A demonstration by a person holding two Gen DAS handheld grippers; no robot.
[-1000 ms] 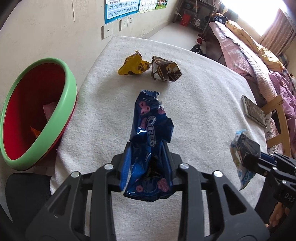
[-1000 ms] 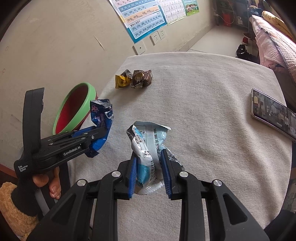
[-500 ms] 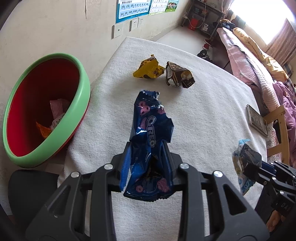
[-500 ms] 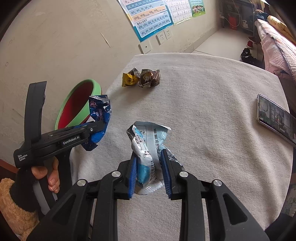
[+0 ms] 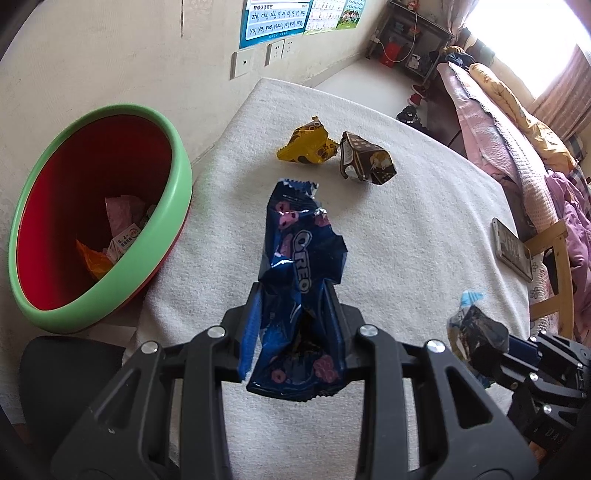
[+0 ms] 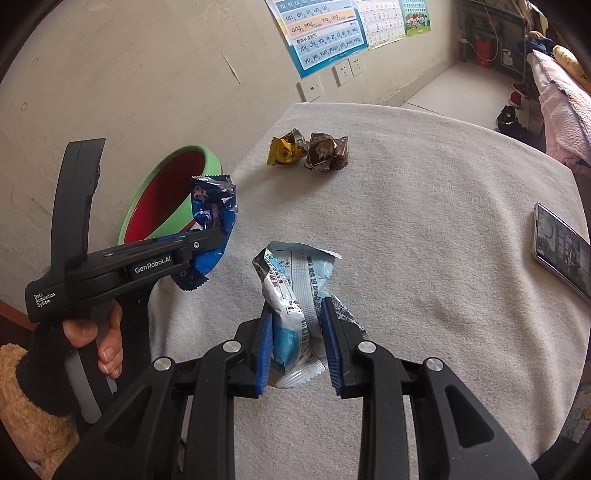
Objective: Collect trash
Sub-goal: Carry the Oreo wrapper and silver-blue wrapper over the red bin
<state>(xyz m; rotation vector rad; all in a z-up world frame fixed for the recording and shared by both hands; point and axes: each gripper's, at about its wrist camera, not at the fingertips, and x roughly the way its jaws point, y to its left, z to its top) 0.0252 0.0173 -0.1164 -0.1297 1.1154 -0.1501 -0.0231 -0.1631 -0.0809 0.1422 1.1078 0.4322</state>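
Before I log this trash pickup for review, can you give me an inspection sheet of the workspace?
Surface: round table under a white towel-like cloth.
Job's things: green-rimmed red bin beside the table, scraps inside; yellow crumpled wrapper and brown crumpled wrapper lie on the cloth.
Clutter: smartphone near the cloth's edge.
Grippers: left tongs shut on blue Oreo wrapper; right tongs shut on white-and-blue wrapper.
Cables: nothing seen on the table.
Surroundings: wall posters, bed with pink bedding.
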